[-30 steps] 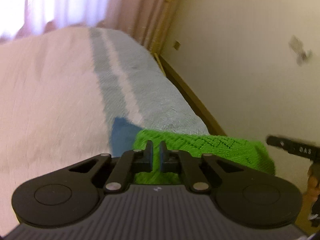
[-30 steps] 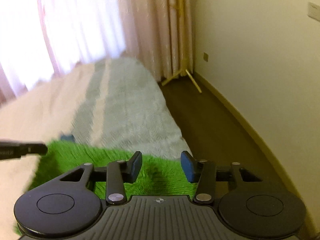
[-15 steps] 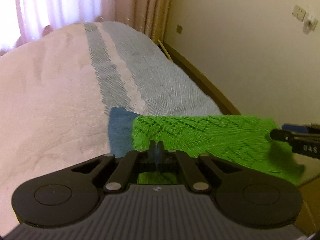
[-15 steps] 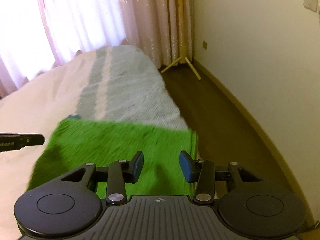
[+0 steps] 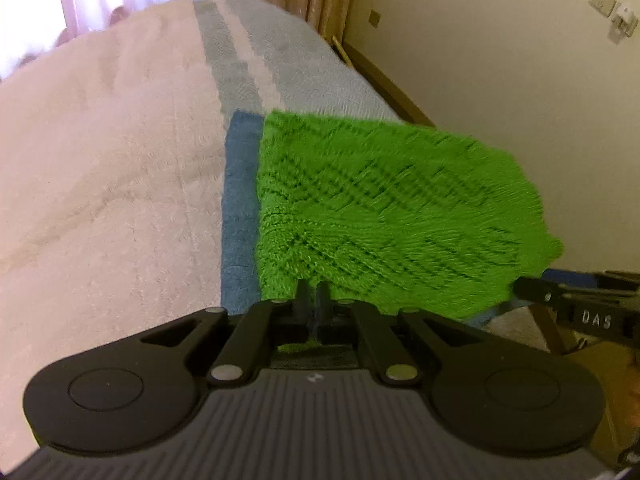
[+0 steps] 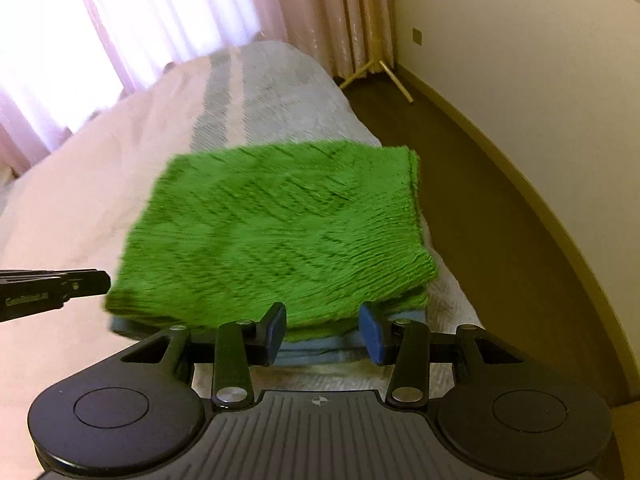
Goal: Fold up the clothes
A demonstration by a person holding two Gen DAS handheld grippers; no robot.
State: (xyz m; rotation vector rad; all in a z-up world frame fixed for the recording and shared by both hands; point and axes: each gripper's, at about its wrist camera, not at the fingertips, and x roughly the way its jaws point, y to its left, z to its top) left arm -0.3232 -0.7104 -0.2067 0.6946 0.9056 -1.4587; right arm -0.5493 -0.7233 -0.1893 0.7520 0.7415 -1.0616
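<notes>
Between your left gripper's (image 5: 313,294) fingers, which are pressed almost together, sits the near edge of the green knitted cloth (image 5: 384,208), so that claw is clamped on it. From that pinch the cloth spreads forward and to the right, its weave blurred, with its far right corner reaching toward the tip of your other tool at the right edge of the left wrist view. Just left of the claw and under the green piece, a blue cloth (image 5: 238,216) shows as a strip along the green one's left side. Your right gripper (image 6: 323,332) stands wide open, its fingers well apart and holding nothing; the near edge of the green knitted cloth (image 6: 276,232) lies just ahead of the fingertips, and whether they touch it you cannot tell. Below that edge the blue cloth (image 6: 316,354) shows as a thin layer between the right claw's fingers. Both pieces rest on the bed (image 5: 100,168), whose pale pink cover lies to the left and whose grey striped part runs ahead. Beyond the bed hang the curtains (image 6: 168,20), and to the right of the claws are the dark floor (image 6: 476,184) and the cream wall (image 6: 540,60).
</notes>
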